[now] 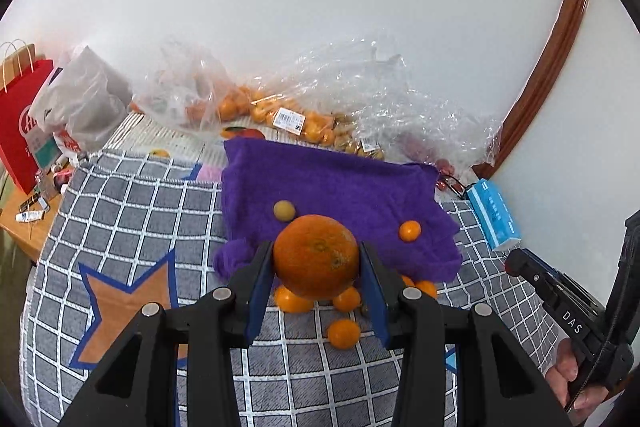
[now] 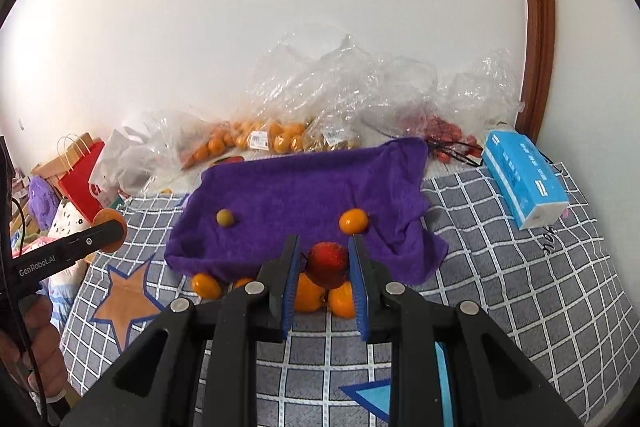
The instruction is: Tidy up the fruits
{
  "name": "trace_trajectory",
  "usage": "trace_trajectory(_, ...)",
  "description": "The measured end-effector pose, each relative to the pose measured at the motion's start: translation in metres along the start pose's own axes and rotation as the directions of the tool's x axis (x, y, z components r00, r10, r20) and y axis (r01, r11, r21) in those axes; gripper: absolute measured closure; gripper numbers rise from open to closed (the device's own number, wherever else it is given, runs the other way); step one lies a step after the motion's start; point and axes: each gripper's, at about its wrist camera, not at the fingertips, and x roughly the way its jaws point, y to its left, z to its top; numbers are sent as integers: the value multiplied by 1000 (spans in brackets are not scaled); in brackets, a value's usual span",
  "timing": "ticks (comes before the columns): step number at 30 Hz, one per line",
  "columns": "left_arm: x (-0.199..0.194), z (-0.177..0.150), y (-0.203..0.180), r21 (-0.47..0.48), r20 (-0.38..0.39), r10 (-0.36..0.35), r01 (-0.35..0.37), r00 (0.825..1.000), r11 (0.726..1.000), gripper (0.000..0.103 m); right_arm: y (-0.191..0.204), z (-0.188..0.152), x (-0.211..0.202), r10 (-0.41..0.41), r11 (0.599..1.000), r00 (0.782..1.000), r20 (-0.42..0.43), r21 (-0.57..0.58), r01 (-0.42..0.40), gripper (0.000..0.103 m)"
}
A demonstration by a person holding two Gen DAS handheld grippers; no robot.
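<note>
The left gripper [image 1: 316,259] is clamped on a big round orange [image 1: 316,257], the right gripper [image 2: 324,263] on a small red fruit [image 2: 328,264], both above the purple fleece towel's [image 2: 304,195] near edge. Carrying step; next, place each on the towel apart.

Towel [image 1: 332,187]: purple terry cloth, fuzzy, matt. Blanket [image 1: 132,219] under it: woven grid cloth, matt, slightly coarse. Bags [image 1: 360,87] along the bed's far edge: thin clear plastic, crinkled, glossy. Orange [image 1: 316,257]: dimpled peel, dull sheen. Red fruit [image 2: 328,264]: smooth, shiny skin. Left tongs [image 1: 316,267] and right tongs [image 2: 325,267]: matt black plastic, ribbed blue pads, metal pins. Tissue pack [image 2: 524,183]: glossy wrap. Red bag [image 1: 20,131]: paper.
</note>
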Motion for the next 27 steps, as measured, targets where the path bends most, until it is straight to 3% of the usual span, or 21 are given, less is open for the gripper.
trace_trajectory(10,2,13,-4,2,21,-16,16,1000,1000,63,9,15,9,17,999,1000,6,-41,-17,79)
trace_trajectory(27,30,24,-7,1,-8,-14,14,1000,1000,63,-2,28,37,21,999,1000,-15,-24,-21,79)
